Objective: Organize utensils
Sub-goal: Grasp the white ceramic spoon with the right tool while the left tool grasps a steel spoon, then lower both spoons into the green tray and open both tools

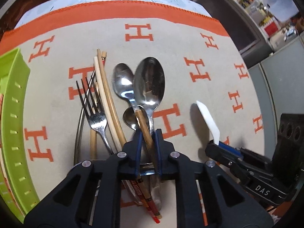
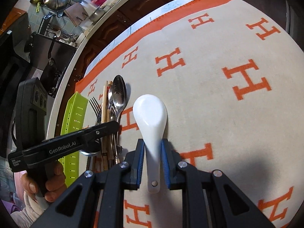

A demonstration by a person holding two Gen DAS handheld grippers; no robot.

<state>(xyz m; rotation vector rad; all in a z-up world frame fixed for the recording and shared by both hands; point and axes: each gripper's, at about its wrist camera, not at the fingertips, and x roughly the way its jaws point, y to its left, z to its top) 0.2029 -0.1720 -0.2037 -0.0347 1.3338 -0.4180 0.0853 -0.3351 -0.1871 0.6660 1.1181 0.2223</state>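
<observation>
The left gripper is closed around a wooden-handled spoon, its blue pads pressing the handle just below the bowl. That spoon belongs to a bundle lying together on the cloth-covered tabletop: a large metal spoon touching it on the right, a fork and pale chopsticks on the left. A green slotted tray stands along the tabletop's left edge, apart from the bundle.

The right gripper clamps the neck of a white ceramic spoon, bowl pointing away from the fingers, handle end between them. It sits just right of the bundle.
</observation>
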